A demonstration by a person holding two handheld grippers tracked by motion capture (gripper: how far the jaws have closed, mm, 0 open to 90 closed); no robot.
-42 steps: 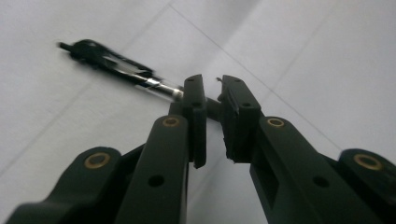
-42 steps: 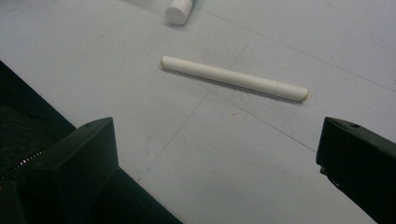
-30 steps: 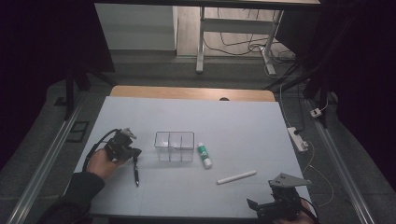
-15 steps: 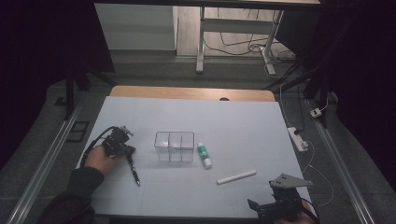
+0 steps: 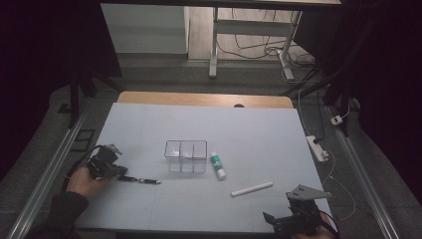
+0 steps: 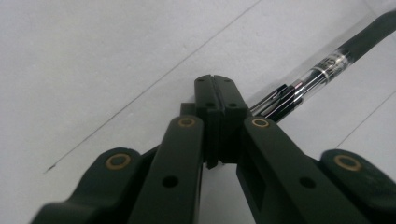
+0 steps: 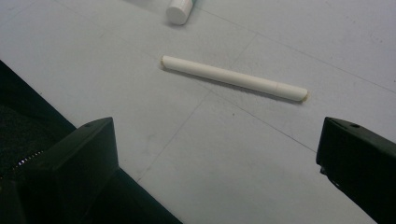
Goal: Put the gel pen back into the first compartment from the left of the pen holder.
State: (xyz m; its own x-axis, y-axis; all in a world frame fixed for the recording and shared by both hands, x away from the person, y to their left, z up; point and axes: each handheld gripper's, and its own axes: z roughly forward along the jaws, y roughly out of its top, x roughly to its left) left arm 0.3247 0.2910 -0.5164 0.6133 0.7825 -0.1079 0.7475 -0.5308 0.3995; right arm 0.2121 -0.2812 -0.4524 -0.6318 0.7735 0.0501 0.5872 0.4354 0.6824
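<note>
High view: the clear plastic box (image 5: 185,155), a thin-walled tray split into 2 compartments, sits near the middle of the table (image 5: 149,119) and looks like the place the loose items are meant to go. Left of the box lies a black pen (image 5: 142,180), its near end at the left gripper (image 5: 119,175). In the left gripper view the jaws stand pressed together, pads meeting, with the pen's glossy clear barrel running away beside and behind them; whether the end is actually pinched I cannot tell.

Just right of the box lies a small white glue stick (image 5: 217,166) with a green label, a short smooth cylinder. Farther right and nearer the person, a slim matte white stick (image 5: 252,188) lies flat. The right gripper (image 7: 215,154) hovers near it, jaws spread wide with nothing between them, probably lined up for a pick.
</note>
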